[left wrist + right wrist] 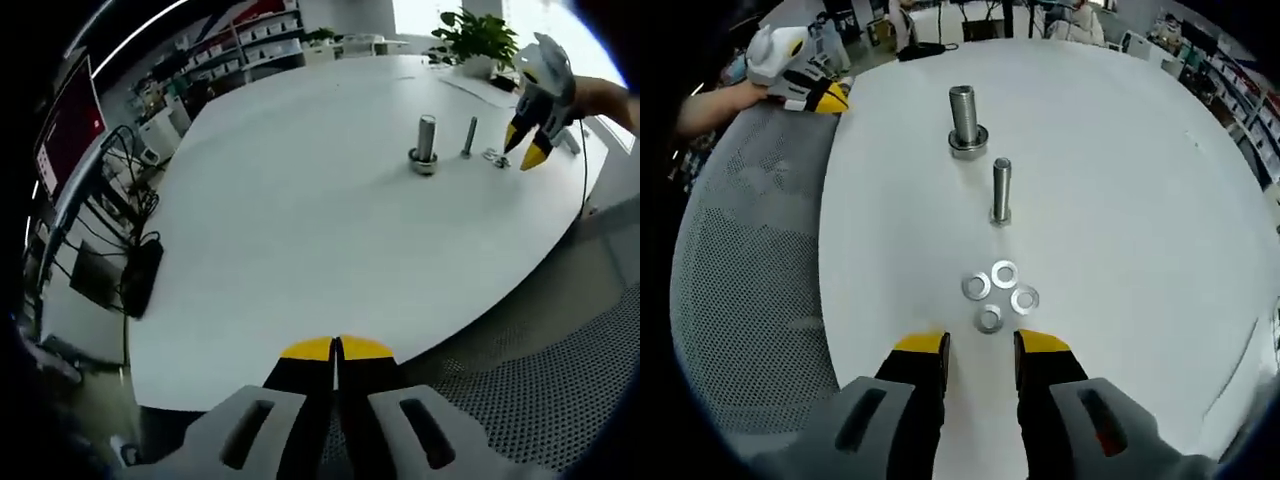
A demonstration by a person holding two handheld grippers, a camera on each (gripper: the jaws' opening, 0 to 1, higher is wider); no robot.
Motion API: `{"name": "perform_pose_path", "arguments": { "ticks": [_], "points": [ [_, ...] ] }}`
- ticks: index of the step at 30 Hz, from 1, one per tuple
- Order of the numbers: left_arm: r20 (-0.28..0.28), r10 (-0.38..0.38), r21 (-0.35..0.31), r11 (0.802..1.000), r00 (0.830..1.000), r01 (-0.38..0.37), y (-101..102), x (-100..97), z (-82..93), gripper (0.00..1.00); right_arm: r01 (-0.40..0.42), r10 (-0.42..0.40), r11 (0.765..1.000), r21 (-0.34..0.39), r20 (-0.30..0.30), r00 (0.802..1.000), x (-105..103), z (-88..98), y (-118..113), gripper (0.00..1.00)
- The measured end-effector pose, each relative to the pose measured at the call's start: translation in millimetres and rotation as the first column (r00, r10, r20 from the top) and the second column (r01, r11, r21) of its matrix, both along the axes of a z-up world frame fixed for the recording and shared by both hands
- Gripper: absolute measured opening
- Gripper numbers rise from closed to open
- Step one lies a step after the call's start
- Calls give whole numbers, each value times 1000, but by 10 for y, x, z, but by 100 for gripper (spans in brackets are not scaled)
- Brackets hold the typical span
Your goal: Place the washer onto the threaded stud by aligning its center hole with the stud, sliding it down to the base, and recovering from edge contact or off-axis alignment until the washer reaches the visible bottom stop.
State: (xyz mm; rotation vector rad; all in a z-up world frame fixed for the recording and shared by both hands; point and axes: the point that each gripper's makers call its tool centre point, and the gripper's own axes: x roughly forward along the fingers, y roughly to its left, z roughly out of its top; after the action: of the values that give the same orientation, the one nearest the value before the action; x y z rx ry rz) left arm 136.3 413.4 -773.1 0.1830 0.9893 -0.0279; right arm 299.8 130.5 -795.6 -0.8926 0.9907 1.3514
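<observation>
- Tabletop (1120,200) — white, round, bare around four washers (998,295) near my right gripper (980,345), jaws narrowly apart.
- Shelving (240,45) far off, contents unreadable.
- Left gripper (337,347) — jaws closed, empty.

4 washers (1000,295) and 2 studs (1001,190) — shiny bare metal — on a smooth matt white table (1120,200).

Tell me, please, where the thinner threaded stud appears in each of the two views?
Left gripper view: the thin stud stands upper right, right of the thick stud.
Right gripper view: it stands upper centre, nearer than the thick stud.
Shared landmark: the washers.
</observation>
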Motion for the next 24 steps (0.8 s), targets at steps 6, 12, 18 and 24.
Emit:
{"name": "perform_pose_path", "arguments": {
  "ticks": [6,12,18,24],
  "points": [
    [3,8,8,1000,1000,-8,22,-3,-2,0,-113,117,992,-63,55,992,38,-26,46,24],
    [3,10,20,1000,1000,-10,43,0,-9,0,-251,260,958,-139,45,965,1,-44,73,23],
    [7,18,21,1000,1000,-18,55,0,-5,0,-288,300,938,-192,37,953,72,-54,81,15],
    [5,17,23,1000,1000,-17,62,-2,-9,0,-278,293,937,-211,42,955,66,-53,80,13]
  ]
}}
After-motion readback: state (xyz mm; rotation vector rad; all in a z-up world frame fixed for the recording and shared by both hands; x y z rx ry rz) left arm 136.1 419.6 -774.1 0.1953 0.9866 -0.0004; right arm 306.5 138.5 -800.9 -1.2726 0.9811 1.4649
